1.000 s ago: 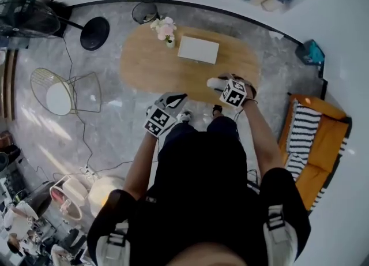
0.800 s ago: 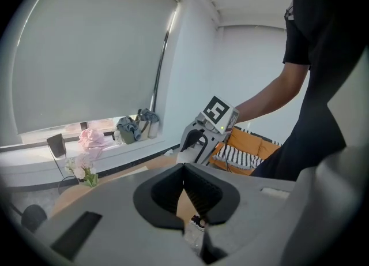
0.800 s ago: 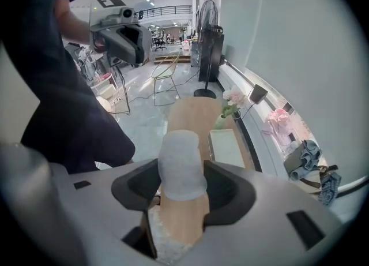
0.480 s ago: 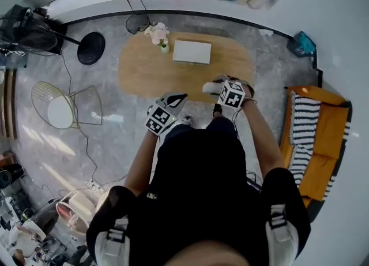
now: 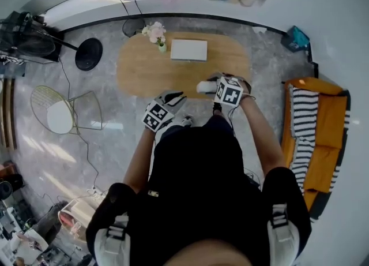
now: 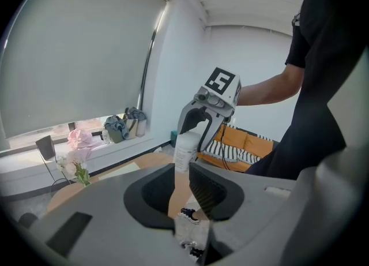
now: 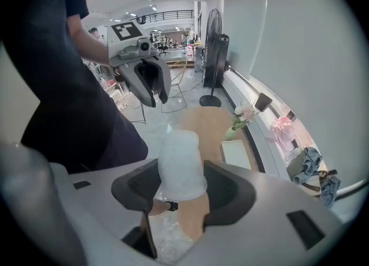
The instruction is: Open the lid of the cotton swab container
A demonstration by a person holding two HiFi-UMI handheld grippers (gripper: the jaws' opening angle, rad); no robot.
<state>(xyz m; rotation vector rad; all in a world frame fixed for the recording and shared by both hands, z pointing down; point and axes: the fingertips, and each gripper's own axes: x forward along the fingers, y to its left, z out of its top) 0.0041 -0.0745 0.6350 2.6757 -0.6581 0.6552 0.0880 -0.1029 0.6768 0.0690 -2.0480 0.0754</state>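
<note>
The right hand-held gripper (image 7: 183, 173) is clamped on the frosted white cotton swab container (image 7: 181, 158), holding it in the air above the near edge of the oval wooden table (image 5: 144, 68). The left hand-held gripper (image 6: 182, 188) is near it but not touching. Its jaws are just opening, the gap is narrow, and nothing is between them. Flowers (image 5: 154, 31) and a flat white box (image 5: 189, 49) sit at the table's far side.

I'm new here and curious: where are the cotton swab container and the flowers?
cotton swab container (image 7: 180, 164), right gripper view, middle of its body.
flowers (image 5: 153, 30), head view, on the blossoms.
</note>
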